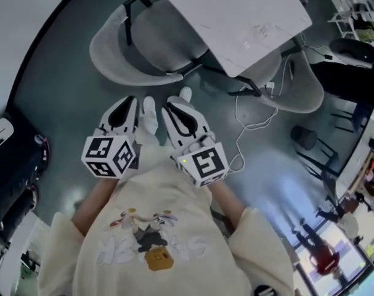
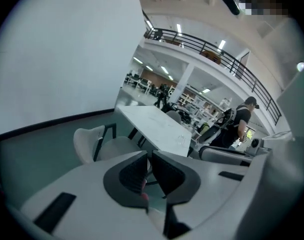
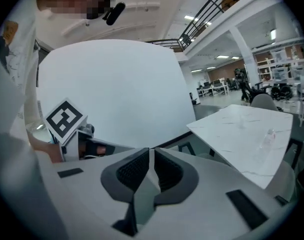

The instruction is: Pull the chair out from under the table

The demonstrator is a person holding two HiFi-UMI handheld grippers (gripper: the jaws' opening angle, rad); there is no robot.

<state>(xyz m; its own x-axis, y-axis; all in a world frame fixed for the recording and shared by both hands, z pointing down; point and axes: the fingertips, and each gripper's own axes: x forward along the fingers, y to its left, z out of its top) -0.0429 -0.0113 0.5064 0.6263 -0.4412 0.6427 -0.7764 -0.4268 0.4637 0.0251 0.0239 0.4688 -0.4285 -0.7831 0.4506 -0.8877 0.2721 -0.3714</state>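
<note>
A light grey shell chair (image 1: pixel 137 48) with a black frame stands tucked under the near corner of the white table (image 1: pixel 236 17). My left gripper (image 1: pixel 126 102) and right gripper (image 1: pixel 174 105) hang side by side over the floor, short of the chair and touching nothing. Both are shut with nothing between their jaws. In the left gripper view the shut left gripper (image 2: pixel 149 156) points toward the chair (image 2: pixel 99 144) and the table (image 2: pixel 157 126). The right gripper view has the shut right gripper (image 3: pixel 152 154) aimed left of the table (image 3: pixel 247 134).
A second grey chair (image 1: pixel 297 85) sits at the table's right side. A white cable (image 1: pixel 248 125) trails over the floor beside it. A black case (image 1: pixel 14 165) stands at the far left. A person (image 2: pixel 242 121) stands beyond the table.
</note>
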